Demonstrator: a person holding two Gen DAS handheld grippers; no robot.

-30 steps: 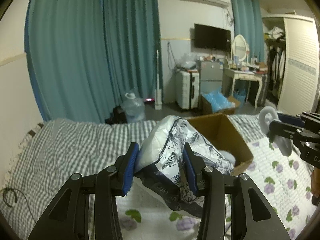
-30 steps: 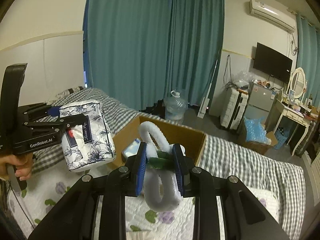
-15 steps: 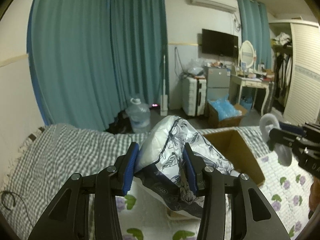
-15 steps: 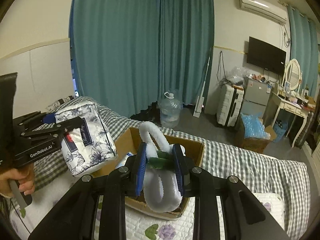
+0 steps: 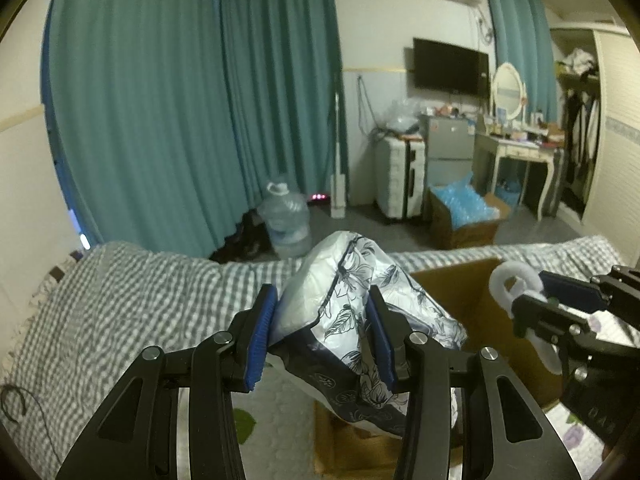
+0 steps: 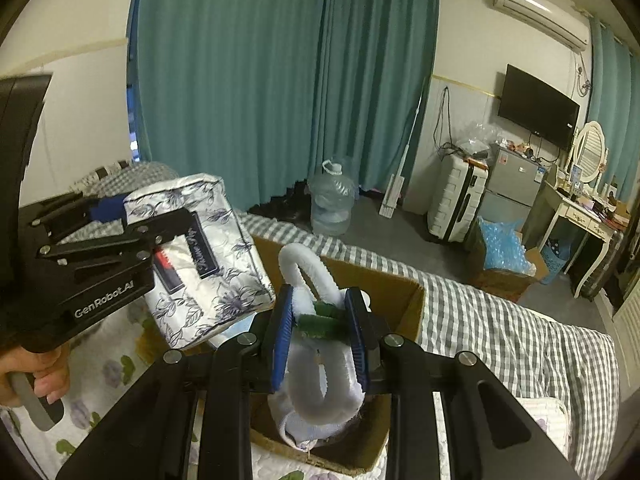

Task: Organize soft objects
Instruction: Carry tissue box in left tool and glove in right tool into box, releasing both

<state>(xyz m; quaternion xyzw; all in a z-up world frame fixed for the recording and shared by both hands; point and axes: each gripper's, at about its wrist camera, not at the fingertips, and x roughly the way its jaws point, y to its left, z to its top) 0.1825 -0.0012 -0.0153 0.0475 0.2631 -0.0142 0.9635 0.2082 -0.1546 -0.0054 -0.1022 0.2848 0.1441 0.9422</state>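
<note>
My left gripper (image 5: 320,334) is shut on a white tissue pack with a dark floral print (image 5: 352,304), held in the air over the near left part of an open cardboard box (image 5: 472,304). The same tissue pack (image 6: 200,256) shows at the left of the right wrist view, in the left gripper (image 6: 132,216). My right gripper (image 6: 322,332) is shut on a white fuzzy loop toy with green bits (image 6: 316,360), hanging over the cardboard box (image 6: 404,296). That right gripper (image 5: 560,304) with the white loop toy (image 5: 510,284) enters the left wrist view from the right.
The box stands on a bed with a grey checked cover (image 5: 132,300) and a white floral quilt (image 6: 104,376). A hand (image 6: 44,372) grips the left handle. Beyond the bed are teal curtains (image 5: 180,112), a water jug (image 5: 286,224), a suitcase (image 6: 456,204) and a box of blue bags (image 5: 466,212).
Both grippers have moved forward and a little down with their loads, now over the box. The box has slid lower and nearer in both views. Neither grip has changed.
</note>
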